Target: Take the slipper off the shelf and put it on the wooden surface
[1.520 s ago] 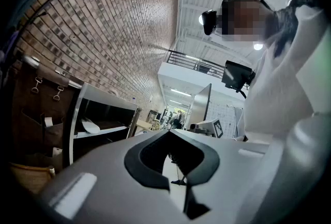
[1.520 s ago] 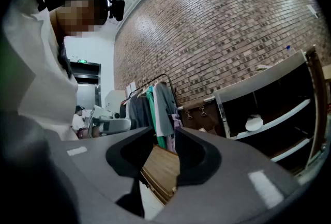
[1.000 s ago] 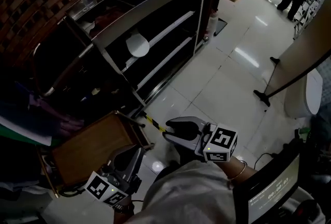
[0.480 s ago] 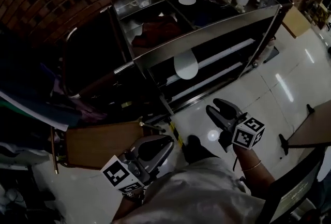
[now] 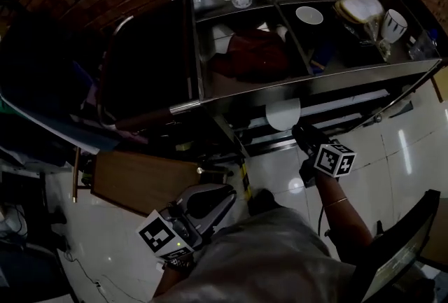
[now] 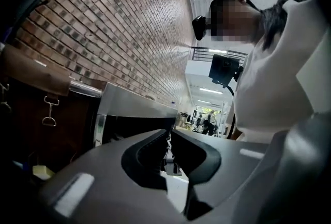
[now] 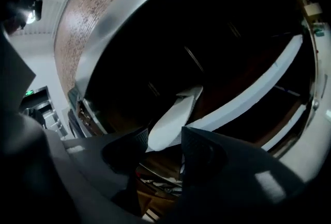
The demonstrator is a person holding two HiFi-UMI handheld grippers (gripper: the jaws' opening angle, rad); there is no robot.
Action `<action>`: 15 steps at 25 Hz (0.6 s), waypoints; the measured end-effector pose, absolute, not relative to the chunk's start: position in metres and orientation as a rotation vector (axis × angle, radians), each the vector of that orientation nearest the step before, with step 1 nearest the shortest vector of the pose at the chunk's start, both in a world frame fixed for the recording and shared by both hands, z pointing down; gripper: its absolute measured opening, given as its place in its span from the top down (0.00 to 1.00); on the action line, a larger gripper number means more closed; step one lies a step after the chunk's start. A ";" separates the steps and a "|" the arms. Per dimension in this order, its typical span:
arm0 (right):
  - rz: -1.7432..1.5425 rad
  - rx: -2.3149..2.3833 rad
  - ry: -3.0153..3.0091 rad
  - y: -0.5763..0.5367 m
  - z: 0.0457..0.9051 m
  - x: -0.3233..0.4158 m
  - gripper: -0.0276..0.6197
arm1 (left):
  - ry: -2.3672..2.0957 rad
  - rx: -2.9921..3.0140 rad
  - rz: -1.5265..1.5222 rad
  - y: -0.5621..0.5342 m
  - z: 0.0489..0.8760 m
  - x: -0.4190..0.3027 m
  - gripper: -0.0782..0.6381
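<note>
At the lower middle of the right gripper view, the right gripper (image 7: 164,137) has its jaws apart and opening. The near end of the white slipper (image 7: 173,114) shows in the gap above the tips, but the pads do not press on it. I cannot tell if this end is already between the jaws or just in front of them.

The slipper lies inside the dark shelf (image 5: 315,85), seen thin from the side, its end pointing out toward the gripper. A white rail (image 7: 258,83) runs just beside it to the upper right of the frame.

To do this step well, I judge the jaws must first become wider than the sole is thick. Then the gripper should go forward along the slipper, so that one pad comes on each flat side, and deep enough that the grip is not only on the very tip. The right jaw should stay off the rail. Close firmly, then pull straight out.

At the lower left of the head view, the left gripper (image 5: 213,198) hangs with its jaws pressed together on nothing. The wooden surface (image 5: 140,181) is just beside it, at the left middle, well apart from the slipper. It looks free to receive the slipper.
</note>
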State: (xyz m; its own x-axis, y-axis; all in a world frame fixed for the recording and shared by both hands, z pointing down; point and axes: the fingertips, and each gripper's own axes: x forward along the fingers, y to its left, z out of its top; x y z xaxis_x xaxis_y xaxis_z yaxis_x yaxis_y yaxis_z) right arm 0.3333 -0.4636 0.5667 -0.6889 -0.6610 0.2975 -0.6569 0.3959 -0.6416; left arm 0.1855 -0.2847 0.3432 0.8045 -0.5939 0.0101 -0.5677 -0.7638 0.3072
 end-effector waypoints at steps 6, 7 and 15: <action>-1.346 -1.268 2.506 -0.495 0.594 0.324 0.64 | -1.089 2.566 -0.123 -0.290 0.357 0.151 0.87; -1.356 -1.262 2.493 -0.499 0.596 0.322 0.66 | -1.116 2.548 -0.124 -0.288 0.359 0.146 0.87; -1.264 -1.186 2.403 -0.506 0.568 0.310 0.91 | -1.241 2.441 -0.128 -0.263 0.370 0.110 0.88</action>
State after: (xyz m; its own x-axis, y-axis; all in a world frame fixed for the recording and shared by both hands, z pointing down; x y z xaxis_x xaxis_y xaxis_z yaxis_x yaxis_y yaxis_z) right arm 0.3101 -0.5058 0.5677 -0.6661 -0.7201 0.1944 -0.5681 0.3209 -0.7578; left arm 0.1097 -0.2634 0.3695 0.6023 -0.7925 0.0963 -0.7560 -0.5275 0.3876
